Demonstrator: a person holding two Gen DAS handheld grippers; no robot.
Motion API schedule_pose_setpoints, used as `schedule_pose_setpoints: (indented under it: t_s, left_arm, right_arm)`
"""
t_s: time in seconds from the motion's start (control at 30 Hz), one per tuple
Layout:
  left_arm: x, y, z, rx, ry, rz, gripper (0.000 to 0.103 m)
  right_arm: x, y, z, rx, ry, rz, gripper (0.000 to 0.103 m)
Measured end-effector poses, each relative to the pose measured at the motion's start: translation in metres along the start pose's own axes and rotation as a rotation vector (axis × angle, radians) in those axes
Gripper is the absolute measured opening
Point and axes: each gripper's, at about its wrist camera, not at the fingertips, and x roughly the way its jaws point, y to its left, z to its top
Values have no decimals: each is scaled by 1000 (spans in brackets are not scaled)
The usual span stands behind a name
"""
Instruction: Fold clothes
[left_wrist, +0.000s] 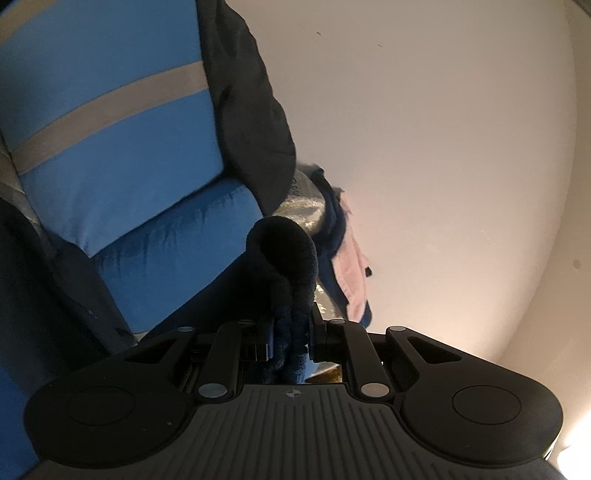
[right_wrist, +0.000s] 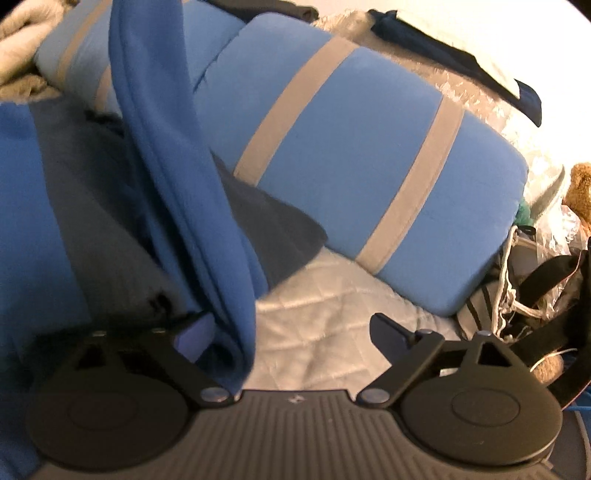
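My left gripper (left_wrist: 290, 332) is shut on a bunched fold of dark blue fleecy cloth (left_wrist: 284, 251), which rises in a thick roll just past the fingers. In the right wrist view a royal blue garment (right_wrist: 184, 177) hangs in a long drape from the top of the view down to the gripper's base. My right gripper (right_wrist: 291, 336) stands open wide. The drape lies against its left finger (right_wrist: 195, 336), while the right finger (right_wrist: 391, 336) is well apart from it, over the bedcover.
A light blue pillow with grey stripes (right_wrist: 351, 155) lies on a quilted grey bedcover (right_wrist: 325, 317). Bags, straps and plastic (right_wrist: 535, 288) crowd the right side. Pink and navy clothes (left_wrist: 349, 266) sit by a white wall (left_wrist: 443, 147). A dark garment (left_wrist: 255, 110) hangs over the pillow.
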Motion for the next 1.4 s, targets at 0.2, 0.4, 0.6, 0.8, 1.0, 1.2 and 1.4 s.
schedule_pose_setpoints:
  t_s: [0.2, 0.4, 0.6, 0.8, 1.0, 1.2, 1.4]
  left_arm:
    - [3, -4, -4, 4, 19, -21, 15]
    - [-3, -6, 3, 30, 25, -4, 15]
    - [-6, -3, 5, 85, 56, 46, 15]
    - [-18, 1, 6, 184, 115, 122, 16]
    - [-44, 21, 7, 289, 181, 210, 16]
    - [-74, 63, 0, 351, 242, 314, 16]
    - [-92, 113, -7, 335, 284, 389, 16]
  right_arm:
    - [6, 15, 9, -126, 24, 35, 81]
    - [0, -29, 9, 121, 2, 13, 68]
    - [-5, -51, 0, 285, 29, 115, 50]
    - [-3, -35, 2, 247, 74, 183, 10]
    - [-5, -30, 8, 264, 96, 177, 8]
    - [-7, -25, 8, 242, 101, 168, 8]
    - [-10, -21, 5, 213, 110, 177, 8]
